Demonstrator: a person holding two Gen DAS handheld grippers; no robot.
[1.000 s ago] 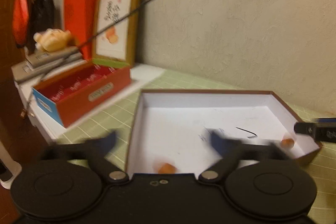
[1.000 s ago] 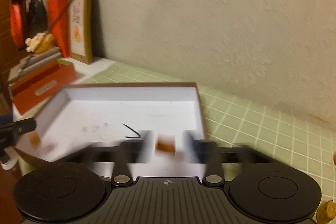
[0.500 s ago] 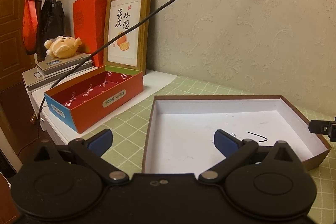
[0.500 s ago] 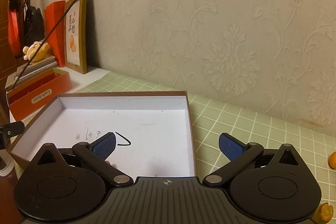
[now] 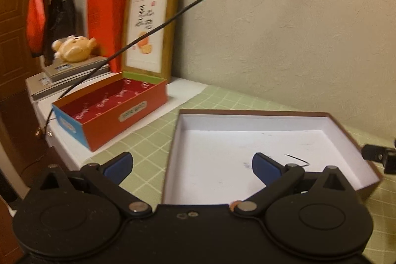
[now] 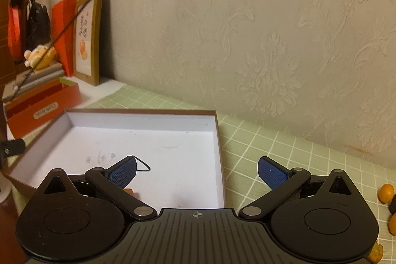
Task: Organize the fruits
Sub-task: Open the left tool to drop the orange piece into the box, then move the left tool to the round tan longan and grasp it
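Both grippers stand wide open with nothing between their blue-padded fingers. Seen from its own camera, the left gripper hovers at the near left corner of a shallow brown cardboard tray with a white inside, its right finger over the tray floor and its left finger over the green checked cloth covering the counter. A small orange piece of fruit peeps out just under the gripper's body at the tray's near edge. Ahead and to the left of this gripper sits an open red carton with a blue end, and behind it a wooden picture frame leans on the wall beside a yellow plush toy. The right gripper straddles the tray's right wall, left finger over the white floor, right finger over the cloth. Another orange piece shows partly beneath its left finger, inside the tray near the front. Well off to this gripper's right, at the edge of view, a small round orange fruit lies on the cloth, with more orange and dark pieces just below it, too cut off to tell apart.
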